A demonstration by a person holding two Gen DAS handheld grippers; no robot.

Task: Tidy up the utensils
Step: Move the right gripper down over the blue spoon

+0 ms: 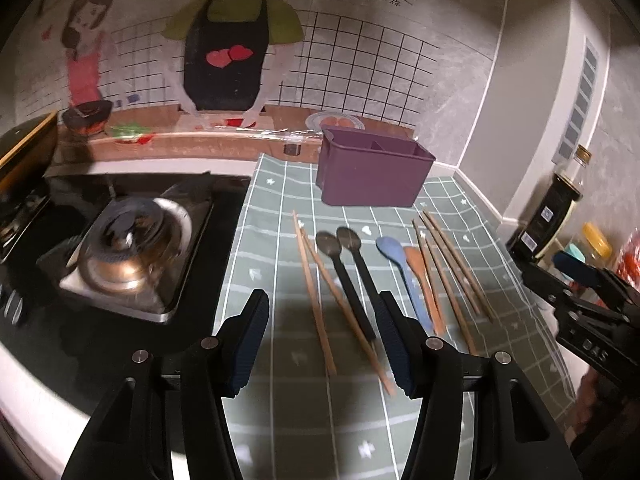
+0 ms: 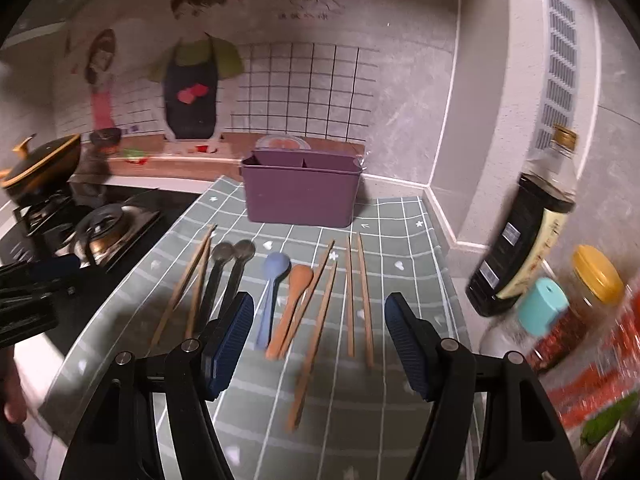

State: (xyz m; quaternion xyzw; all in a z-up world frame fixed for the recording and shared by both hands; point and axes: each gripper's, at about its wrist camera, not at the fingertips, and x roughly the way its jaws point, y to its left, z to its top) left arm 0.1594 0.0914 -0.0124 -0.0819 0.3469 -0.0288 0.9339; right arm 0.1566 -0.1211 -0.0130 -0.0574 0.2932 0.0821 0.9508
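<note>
Utensils lie in a row on a green checked cloth [image 1: 280,208]: wooden chopsticks [image 1: 316,304], two black-handled metal spoons [image 1: 340,272], a blue spoon [image 1: 400,268], an orange spoon [image 1: 422,280] and more chopsticks [image 1: 456,268]. A purple divided caddy [image 1: 372,172] stands behind them. My left gripper [image 1: 324,316] is open and empty, above the near ends of the left chopsticks and black spoons. In the right wrist view my right gripper [image 2: 320,320] is open and empty above the blue spoon [image 2: 272,288], orange spoon [image 2: 292,304] and chopsticks [image 2: 360,300]; the caddy [image 2: 302,192] is beyond.
A gas stove with a burner [image 1: 128,248] lies left of the cloth, with a dark pot [image 2: 44,164] behind. A soy sauce bottle [image 2: 528,232] and jars [image 2: 592,280] stand at the right against the wall. A wall mural rises behind the counter.
</note>
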